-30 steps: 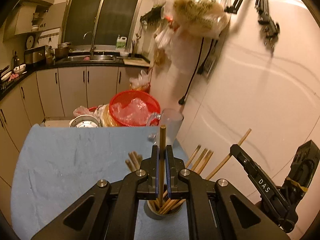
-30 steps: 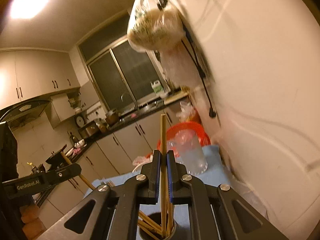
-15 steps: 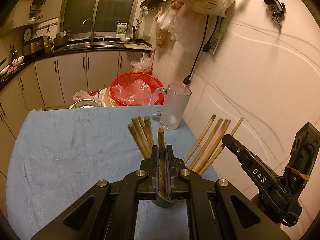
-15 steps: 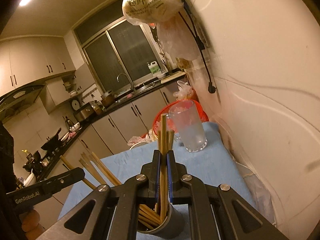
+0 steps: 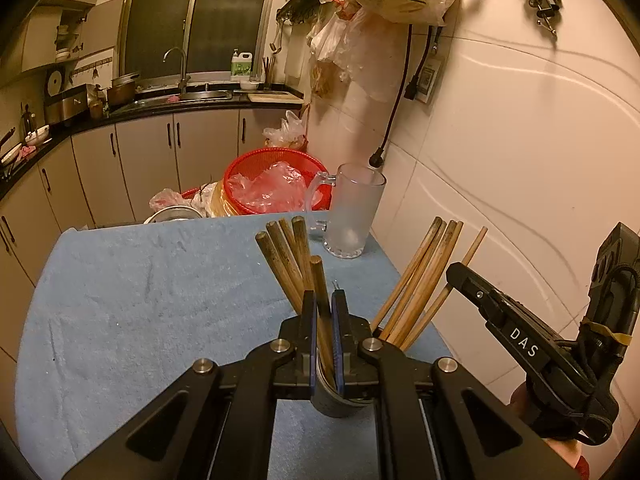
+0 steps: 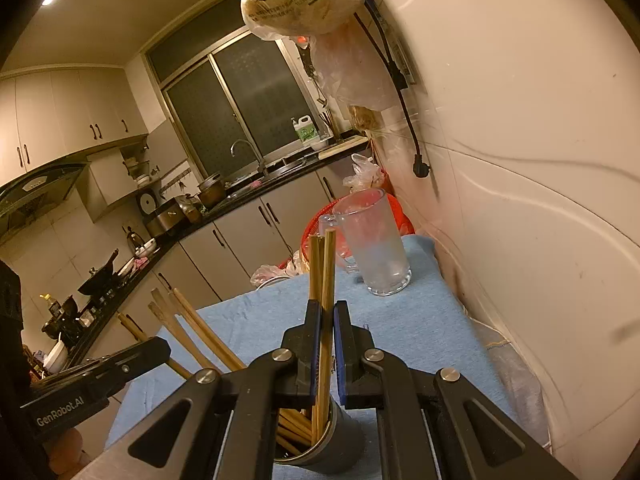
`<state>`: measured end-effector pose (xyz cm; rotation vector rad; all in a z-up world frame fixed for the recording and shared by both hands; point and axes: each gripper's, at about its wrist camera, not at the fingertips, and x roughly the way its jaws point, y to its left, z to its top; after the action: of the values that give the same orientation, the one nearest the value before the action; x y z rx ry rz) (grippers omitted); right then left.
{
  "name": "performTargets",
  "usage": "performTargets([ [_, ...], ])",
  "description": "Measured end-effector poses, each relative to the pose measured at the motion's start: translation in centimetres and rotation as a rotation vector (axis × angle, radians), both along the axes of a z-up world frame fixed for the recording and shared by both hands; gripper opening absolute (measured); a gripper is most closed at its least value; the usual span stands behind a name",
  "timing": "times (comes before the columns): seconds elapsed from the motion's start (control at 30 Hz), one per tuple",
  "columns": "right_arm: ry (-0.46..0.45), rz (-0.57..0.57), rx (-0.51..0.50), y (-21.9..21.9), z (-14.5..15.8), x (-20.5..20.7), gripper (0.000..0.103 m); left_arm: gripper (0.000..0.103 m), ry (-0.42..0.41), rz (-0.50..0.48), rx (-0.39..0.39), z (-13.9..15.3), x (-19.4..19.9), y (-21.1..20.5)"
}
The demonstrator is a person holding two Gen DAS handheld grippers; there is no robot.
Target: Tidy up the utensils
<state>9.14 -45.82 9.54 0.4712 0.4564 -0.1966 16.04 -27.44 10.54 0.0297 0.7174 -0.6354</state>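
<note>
A dark round holder (image 5: 334, 402) stands on the blue cloth (image 5: 152, 300) with several wooden chopsticks (image 5: 420, 276) fanned out of it. My left gripper (image 5: 324, 316) is shut on one chopstick (image 5: 318, 280) whose lower end is in the holder. The holder also shows in the right wrist view (image 6: 336, 444). My right gripper (image 6: 325, 328) is shut on a chopstick (image 6: 328, 276) that stands upright with its lower end in the holder. Each gripper shows at the side of the other's view, close beside the holder.
A frosted glass mug (image 5: 352, 212) stands at the cloth's far right corner by the white wall (image 5: 520, 160). A red basket (image 5: 276, 178) and a metal bowl (image 5: 172, 214) lie beyond the table's far edge. Bags hang above on the wall.
Both grippers have lowered their chopsticks into the holder. The held sticks now reach less far above the jaws, and the holder sits closer under both grippers.
</note>
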Motion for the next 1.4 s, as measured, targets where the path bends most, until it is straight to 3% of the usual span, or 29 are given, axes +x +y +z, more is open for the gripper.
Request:
performTargets([
  [0.53, 0.029, 0.012, 0.024, -0.4, -0.9, 0.7, 0.008, 0.009, -0.004, 0.019, 0.006, -0.3, 0.2, 0.1],
  [0.73, 0.009, 0.010, 0.014, -0.1, 0.4, -0.5, 0.009, 0.011, -0.016, 0.037, 0.006, 0.1, -0.4, 0.7],
  [0.8, -0.002, 0.008, -0.001, 0.2, 1.3, -1.4, 0.015, 0.020, -0.026, 0.057, 0.003, 0.5, -0.8, 1.5],
  [0.83, -0.004, 0.001, -0.015, 0.5, 1.8, -2.0, 0.018, 0.029, -0.038, 0.069, -0.004, 0.8, -1.2, 1.9],
  [0.87, -0.009, -0.014, -0.037, 0.8, 2.5, -2.7, 0.029, 0.041, -0.056, 0.080, -0.012, 1.1, -1.8, 2.5],
  [0.9, -0.011, -0.027, -0.055, 1.2, 2.9, -3.4, 0.053, 0.048, -0.078, 0.090, -0.015, 1.4, -2.4, 3.2],
  [0.97, -0.027, -0.062, -0.116, 2.2, 4.0, -5.1, 0.080, 0.064, -0.131, 0.109, -0.007, 1.8, -3.8, 4.3],
  [1.1, -0.001, -0.125, -0.242, 5.1, 5.2, -8.1, 0.080, 0.075, -0.198, 0.147, 0.011, 2.1, -7.2, 7.3],
  [1.4, 0.136, -0.233, -0.318, 11.3, 3.2, -14.8, 0.082, 0.096, -0.258, 0.241, 0.132, -0.8, -15.2, 12.6],
])
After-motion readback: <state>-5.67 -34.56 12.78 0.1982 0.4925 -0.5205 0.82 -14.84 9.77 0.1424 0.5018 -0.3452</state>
